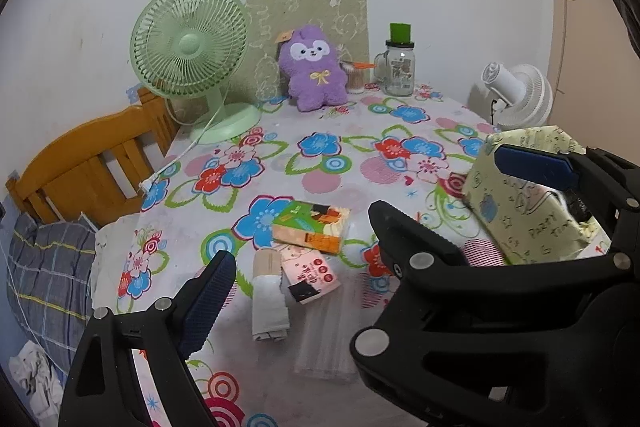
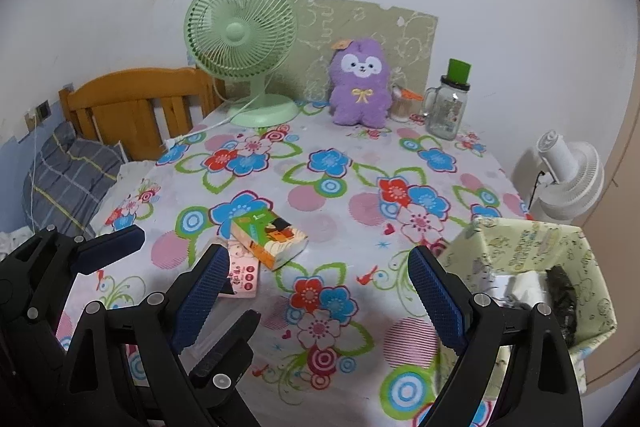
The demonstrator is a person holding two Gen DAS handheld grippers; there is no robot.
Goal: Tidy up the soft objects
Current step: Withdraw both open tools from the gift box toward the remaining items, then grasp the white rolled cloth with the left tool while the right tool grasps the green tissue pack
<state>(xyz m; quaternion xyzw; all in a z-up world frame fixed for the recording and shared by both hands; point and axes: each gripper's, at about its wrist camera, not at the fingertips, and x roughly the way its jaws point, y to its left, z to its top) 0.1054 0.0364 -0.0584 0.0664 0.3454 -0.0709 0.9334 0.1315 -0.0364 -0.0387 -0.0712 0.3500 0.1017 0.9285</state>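
Observation:
A purple plush toy [image 1: 313, 67] [image 2: 361, 85] sits upright at the table's far edge against a green board. A green-orange tissue pack [image 1: 311, 225] [image 2: 270, 234], a pink packet [image 1: 308, 273] [image 2: 242, 273] and a rolled grey cloth [image 1: 269, 301] lie mid-table. A pale yellow-green fabric box [image 1: 524, 195] [image 2: 536, 267] holding dark and white items stands at the right edge. My left gripper [image 1: 304, 281] is open above the cloth and packet. My right gripper [image 2: 320, 303] is open and empty over the tablecloth beside the box; it also shows in the left wrist view [image 1: 532, 163].
A green desk fan [image 1: 192, 55] [image 2: 244, 47] with its cord stands back left. A glass jar with a green lid [image 1: 398, 65] [image 2: 448, 103] and a small cup [image 1: 355, 77] stand back right. A white fan [image 2: 568, 175], a wooden headboard [image 1: 88, 163] and a plaid pillow [image 1: 44, 267] flank the table. A clear plastic sleeve [image 1: 326, 339] lies near.

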